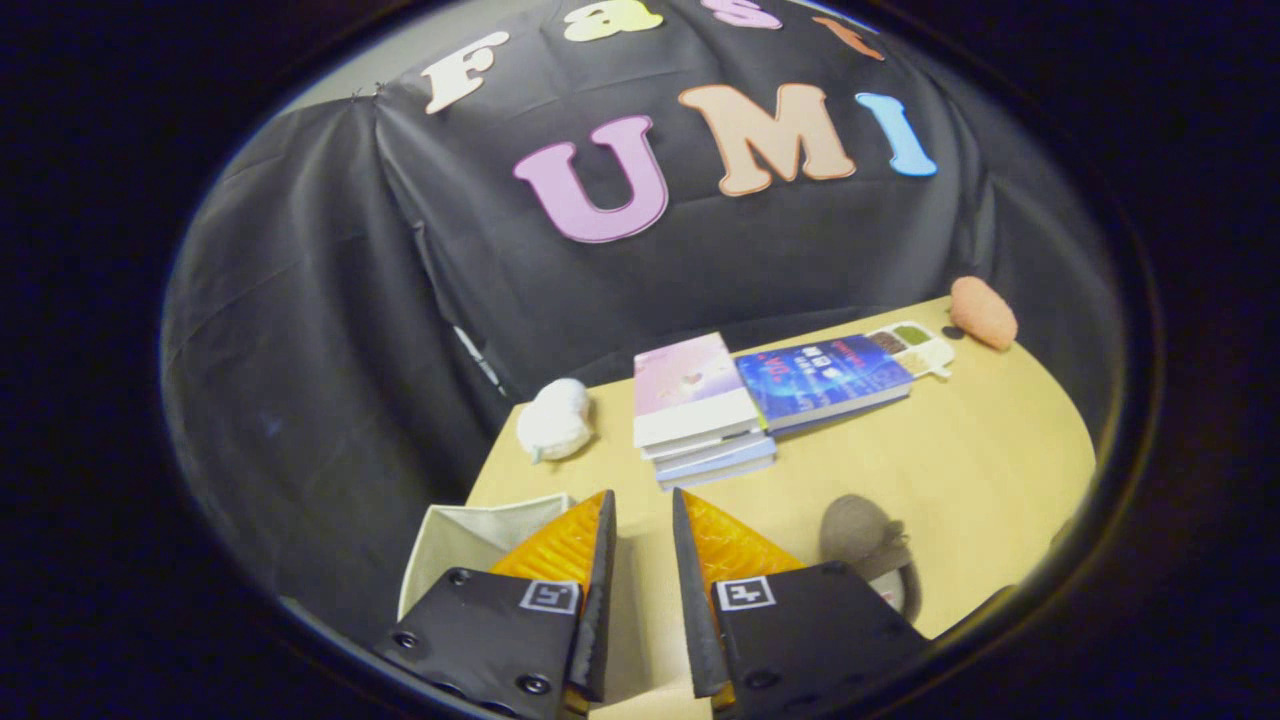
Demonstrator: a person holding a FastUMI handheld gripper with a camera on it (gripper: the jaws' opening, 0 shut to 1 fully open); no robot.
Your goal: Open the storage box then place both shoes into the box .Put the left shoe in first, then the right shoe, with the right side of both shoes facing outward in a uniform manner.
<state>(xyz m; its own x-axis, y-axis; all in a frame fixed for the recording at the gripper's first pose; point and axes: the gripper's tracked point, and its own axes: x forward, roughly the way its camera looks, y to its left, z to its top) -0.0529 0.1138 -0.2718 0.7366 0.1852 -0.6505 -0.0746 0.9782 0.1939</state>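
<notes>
My gripper (640, 505) hangs above the wooden table (980, 470), its two fingers a small gap apart with nothing between them. Just left of the left finger (590, 560) stands the cream fabric storage box (455, 545), its top open and part of its pale inside showing. Just right of the right finger lies a brown-grey shoe (868, 545), partly hidden behind the gripper body. The gripper touches neither the box nor the shoe.
Beyond the fingers a stack of books (700, 410) lies next to a blue book (825, 380). A white plush toy (555, 420) sits at the table's left edge, an orange plush (983, 312) at the far corner, a small divided tray (915, 345) behind the blue book.
</notes>
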